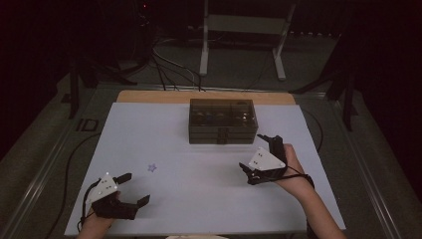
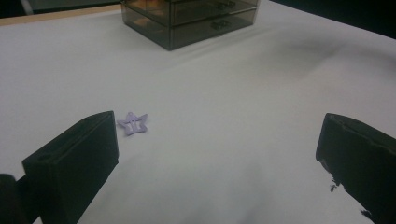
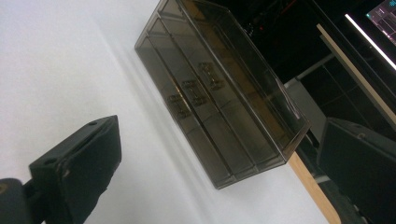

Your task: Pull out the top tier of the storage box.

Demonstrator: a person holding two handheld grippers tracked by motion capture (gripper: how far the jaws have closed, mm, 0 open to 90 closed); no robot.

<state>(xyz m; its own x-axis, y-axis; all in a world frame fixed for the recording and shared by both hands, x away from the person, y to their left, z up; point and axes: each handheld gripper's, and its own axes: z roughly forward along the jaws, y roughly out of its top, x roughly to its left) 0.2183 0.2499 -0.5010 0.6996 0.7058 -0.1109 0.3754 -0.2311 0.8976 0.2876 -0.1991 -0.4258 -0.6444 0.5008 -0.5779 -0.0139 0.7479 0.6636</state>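
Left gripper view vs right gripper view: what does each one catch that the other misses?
Left gripper view: a purple star hair clip lying on the white sheet, just beyond its left jaw. Right gripper view: the table's wooden edge past the box, plus a lit screen corner in the dark background. Both: the smoky plastic drawer box, the white sheet, and that tool's own jaws standing wide apart, holding nothing.

White table [image 1: 199, 199]: drawer box [image 1: 222, 120], star clip [image 1: 152, 168].

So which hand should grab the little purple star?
Probably left. The left gripper is open and near the purple star clip; the right gripper sits farther off, by the smoky drawer box.
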